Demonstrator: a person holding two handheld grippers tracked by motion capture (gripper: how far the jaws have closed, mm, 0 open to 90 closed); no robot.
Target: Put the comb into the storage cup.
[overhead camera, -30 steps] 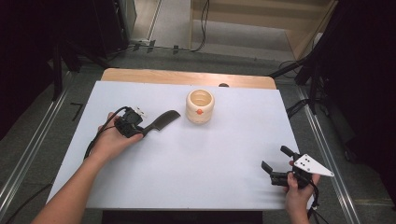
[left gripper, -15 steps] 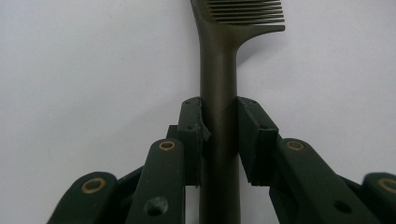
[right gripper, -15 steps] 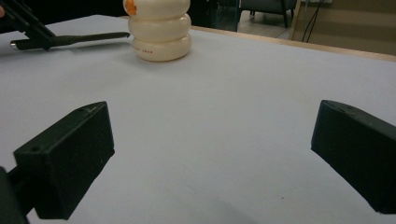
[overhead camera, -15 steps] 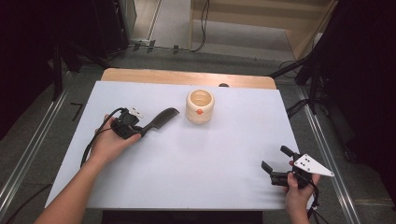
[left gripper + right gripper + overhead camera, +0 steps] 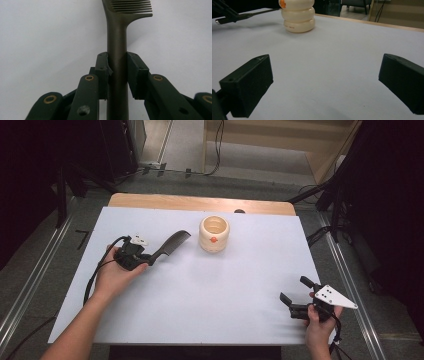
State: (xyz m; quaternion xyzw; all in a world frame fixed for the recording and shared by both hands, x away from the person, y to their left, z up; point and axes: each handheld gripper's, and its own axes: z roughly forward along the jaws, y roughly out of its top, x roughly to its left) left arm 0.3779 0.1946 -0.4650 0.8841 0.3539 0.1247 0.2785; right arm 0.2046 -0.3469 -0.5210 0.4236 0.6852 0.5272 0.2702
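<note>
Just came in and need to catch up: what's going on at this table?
A person works with a gripper in each hand. The left gripper is shut on the handle of a dark comb, teeth pointing toward a cream holder standing at the table's far side. The right gripper waits open near the front right corner, holding nothing.

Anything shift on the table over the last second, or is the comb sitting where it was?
Hardly anything. The left gripper stays shut on the comb, which may have tipped very slightly but points toward the cream holder as before. The holder has not moved, and the right gripper rests open at the table's near right corner.
</note>
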